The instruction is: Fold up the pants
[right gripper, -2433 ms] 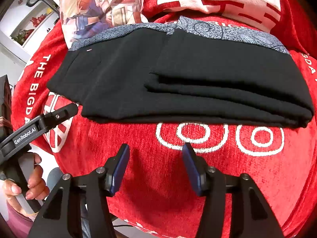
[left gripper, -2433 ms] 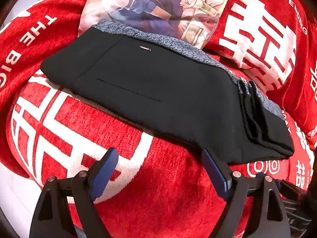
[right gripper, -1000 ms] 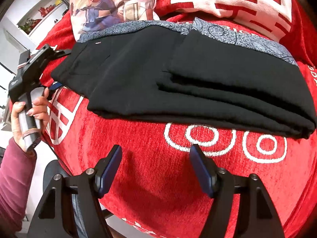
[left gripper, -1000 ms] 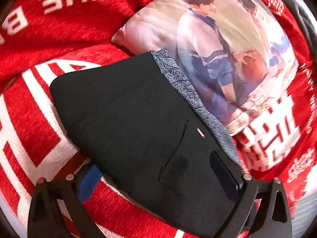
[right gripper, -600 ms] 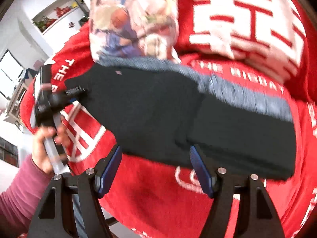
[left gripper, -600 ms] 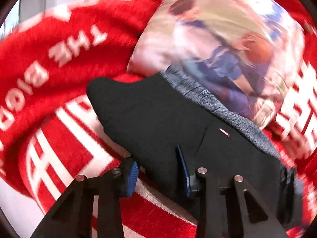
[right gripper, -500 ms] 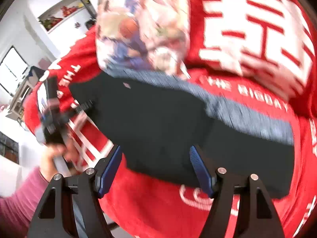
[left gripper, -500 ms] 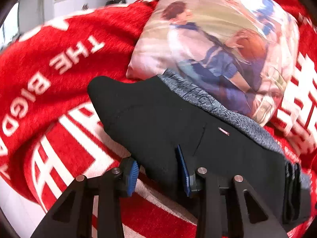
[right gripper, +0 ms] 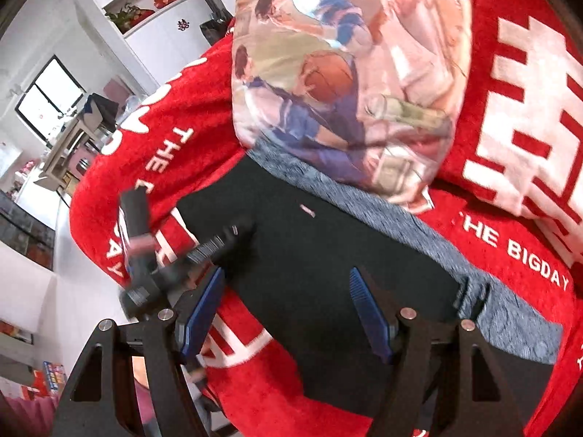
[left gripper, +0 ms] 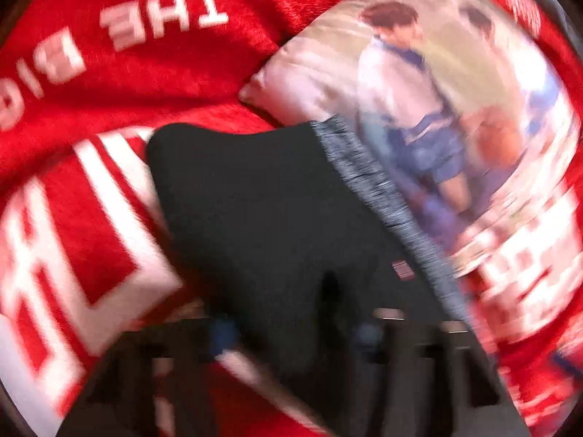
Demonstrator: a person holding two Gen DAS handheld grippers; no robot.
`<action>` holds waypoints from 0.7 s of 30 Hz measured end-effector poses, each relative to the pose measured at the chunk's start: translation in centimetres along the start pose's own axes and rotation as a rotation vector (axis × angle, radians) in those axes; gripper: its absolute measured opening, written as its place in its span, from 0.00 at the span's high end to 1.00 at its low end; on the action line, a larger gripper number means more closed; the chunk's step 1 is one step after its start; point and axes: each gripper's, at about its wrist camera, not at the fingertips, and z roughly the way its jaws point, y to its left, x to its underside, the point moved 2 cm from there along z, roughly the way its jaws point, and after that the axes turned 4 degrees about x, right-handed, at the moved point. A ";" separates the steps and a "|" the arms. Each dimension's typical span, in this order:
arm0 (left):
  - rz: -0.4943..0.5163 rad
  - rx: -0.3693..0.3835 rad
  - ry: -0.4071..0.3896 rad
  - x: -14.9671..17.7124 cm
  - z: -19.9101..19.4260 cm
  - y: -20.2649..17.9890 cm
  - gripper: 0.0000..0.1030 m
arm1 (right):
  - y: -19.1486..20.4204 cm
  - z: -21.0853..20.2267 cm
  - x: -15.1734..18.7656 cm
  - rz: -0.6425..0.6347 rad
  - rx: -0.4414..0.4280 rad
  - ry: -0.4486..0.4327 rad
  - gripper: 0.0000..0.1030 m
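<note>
The black pants [left gripper: 262, 218] with a grey patterned waistband [left gripper: 368, 182] lie partly folded on a red blanket [left gripper: 127, 73]. In the blurred left wrist view my left gripper [left gripper: 291, 327] is shut on the near edge of the pants, the cloth pinched between its fingers. In the right wrist view the pants [right gripper: 328, 255] lie under my right gripper [right gripper: 288, 309], which is open and straddles their near edge. The left gripper [right gripper: 204, 251] shows there too, at the pants' left edge.
A printed pillow [right gripper: 346, 73] with basketball players lies against the waistband at the back. A red cushion [right gripper: 528, 109] with white characters lies at the right. The blanket's edge drops off at the left toward a room with shelves [right gripper: 145, 11].
My left gripper has closed on the pants' edge and is moving, blurring its view. My right gripper has moved forward and left until it straddles the pants' near edge.
</note>
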 end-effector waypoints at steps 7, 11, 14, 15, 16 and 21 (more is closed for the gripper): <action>0.473 -0.282 -0.207 4.0 -1.8 -5.8 0.69 | 2.7 0.2 -4.9 -0.040 -0.055 0.023 0.28; 0.537 -0.337 -0.232 5.1 -1.6 -6.5 0.69 | 7.0 2.9 -6.9 -0.180 -0.040 0.129 0.28; 0.555 -0.344 -0.240 5.4 -1.4 -6.7 0.69 | 10.0 5.9 -7.8 -0.275 -0.009 0.208 0.28; 0.558 -0.344 -0.242 5.2 -1.5 -6.7 0.69 | 10.7 7.0 -8.0 -0.292 -0.007 0.233 0.28; 0.559 -0.343 -0.244 5.1 -1.5 -6.5 0.69 | 11.5 8.0 -8.3 -0.307 -0.006 0.260 0.28; 0.584 -0.343 -0.260 5.5 -1.4 -6.6 0.69 | 14.3 13.9 -8.8 -0.382 0.046 0.414 0.28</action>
